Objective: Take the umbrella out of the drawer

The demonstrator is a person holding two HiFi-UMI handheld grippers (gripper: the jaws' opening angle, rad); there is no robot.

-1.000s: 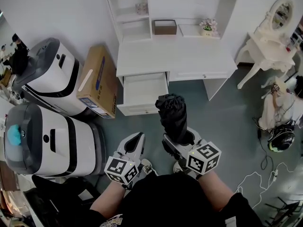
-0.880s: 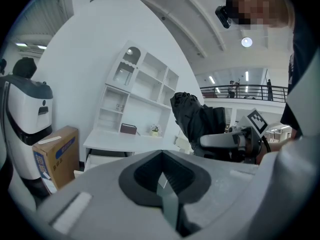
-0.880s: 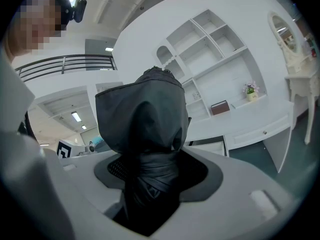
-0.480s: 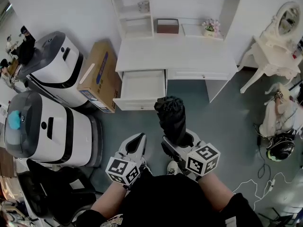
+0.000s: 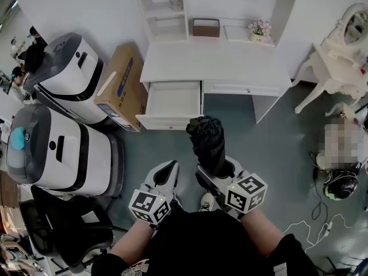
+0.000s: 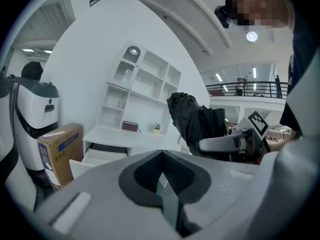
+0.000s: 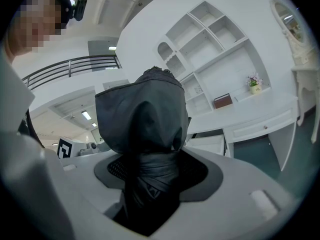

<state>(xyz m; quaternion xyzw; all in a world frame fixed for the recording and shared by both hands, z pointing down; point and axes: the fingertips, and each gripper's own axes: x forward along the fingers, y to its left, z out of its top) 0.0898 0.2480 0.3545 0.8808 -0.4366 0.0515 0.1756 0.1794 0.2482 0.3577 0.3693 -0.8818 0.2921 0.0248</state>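
Observation:
A folded black umbrella (image 5: 207,142) stands upright in my right gripper (image 5: 217,170), which is shut on its lower end; the right gripper view shows its bundled fabric (image 7: 145,134) filling the jaws. The white desk drawer (image 5: 172,103) hangs open and looks empty, ahead and slightly left of the umbrella. My left gripper (image 5: 163,176) sits beside the right one, shut with nothing between its jaws. From the left gripper view the umbrella (image 6: 192,121) appears to the right, the open drawer (image 6: 95,159) low at left.
A white desk (image 5: 215,68) with shelves stands ahead. A cardboard box (image 5: 118,88) leans left of the drawer. Two large white machines (image 5: 63,148) fill the left side. A white dressing table (image 5: 339,56) and cables on the floor are at right.
The view has shifted a little, so the desk and drawer sit slightly higher and further off. The umbrella stays held upright in the right gripper; neither gripper's state has changed.

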